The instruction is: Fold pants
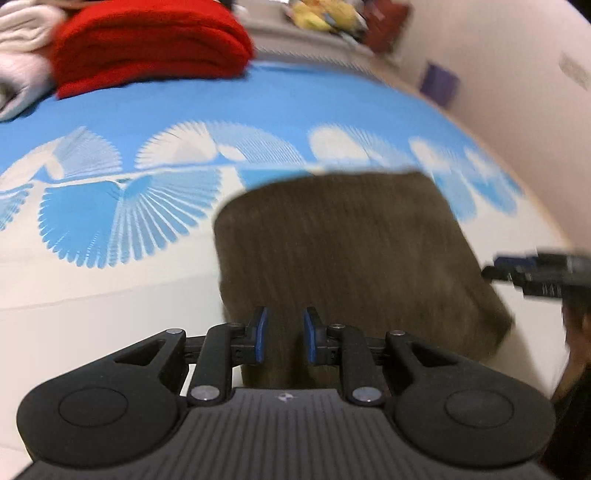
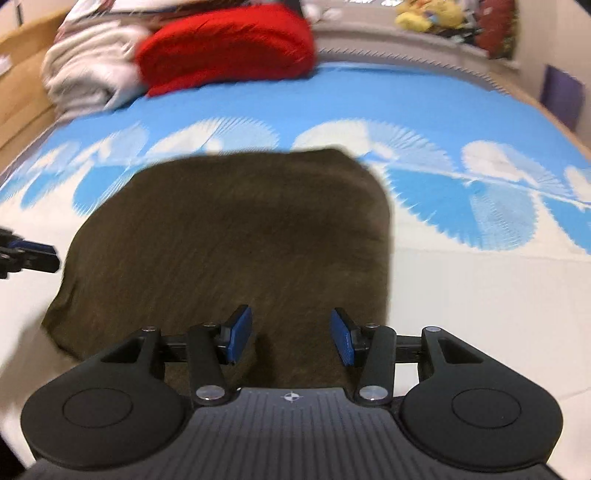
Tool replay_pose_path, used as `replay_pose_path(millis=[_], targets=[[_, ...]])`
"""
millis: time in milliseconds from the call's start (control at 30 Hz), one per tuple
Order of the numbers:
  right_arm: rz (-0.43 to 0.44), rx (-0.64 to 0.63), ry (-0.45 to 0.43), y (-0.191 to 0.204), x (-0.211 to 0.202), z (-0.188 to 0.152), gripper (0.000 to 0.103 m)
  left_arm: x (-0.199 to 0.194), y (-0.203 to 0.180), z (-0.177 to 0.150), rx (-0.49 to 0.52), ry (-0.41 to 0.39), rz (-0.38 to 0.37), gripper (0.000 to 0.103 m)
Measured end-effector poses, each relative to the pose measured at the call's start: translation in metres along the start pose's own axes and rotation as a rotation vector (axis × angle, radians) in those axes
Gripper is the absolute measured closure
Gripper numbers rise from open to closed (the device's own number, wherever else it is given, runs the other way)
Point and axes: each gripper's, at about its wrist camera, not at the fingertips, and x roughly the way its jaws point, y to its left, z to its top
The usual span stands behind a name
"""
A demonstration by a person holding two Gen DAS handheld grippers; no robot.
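Observation:
Dark brown pants (image 1: 354,251) lie folded into a compact block on a bed with a blue-and-white sheet (image 1: 155,110); they also show in the right wrist view (image 2: 236,236). My left gripper (image 1: 284,334) is open with a narrow gap, empty, over the pants' near edge. My right gripper (image 2: 291,338) is open wider, empty, over the near edge too. Each gripper shows at the edge of the other's view: the right one (image 1: 535,273) beside the pants' right side, the left one (image 2: 26,254) beside their left side.
A folded red garment (image 1: 147,44) and white folded cloth (image 1: 22,51) sit at the far left of the bed; they also show in the right wrist view, red (image 2: 225,44) and white (image 2: 92,70). Yellow plush toys (image 2: 428,14) lie beyond the bed. A wall runs along the right.

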Motion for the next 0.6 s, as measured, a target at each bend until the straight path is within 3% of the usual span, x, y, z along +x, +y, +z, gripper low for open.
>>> replay_pose_path(millis=[200, 267, 367, 400, 467, 533, 600], targets=[[-0.064, 0.080, -0.159, -0.010, 0.000, 0.024, 0.052, 0.013, -0.013, 0.014, -0.022, -0.042, 0.034, 0.081], [-0.096, 0.108, -0.203, -0.010, 0.008, 0.035, 0.052, 0.029, -0.018, 0.015, -0.013, 0.014, 0.060, 0.080], [-0.133, 0.107, -0.233, -0.005, 0.027, 0.051, 0.052, 0.058, -0.023, 0.004, 0.020, 0.202, 0.152, 0.078], [-0.142, 0.102, -0.235, -0.003, 0.035, 0.054, 0.052, 0.062, -0.023, 0.003, 0.013, 0.226, 0.166, 0.078], [-0.162, 0.089, -0.216, 0.002, 0.056, 0.062, 0.052, 0.057, -0.024, 0.008, 0.000, 0.208, 0.174, 0.078], [-0.188, 0.087, -0.173, 0.004, 0.075, 0.067, 0.052, 0.046, -0.029, 0.016, 0.016, 0.142, 0.180, 0.076], [-0.196, 0.098, -0.118, 0.004, 0.091, 0.072, 0.051, 0.035, -0.034, 0.022, 0.045, 0.067, 0.191, 0.066]])
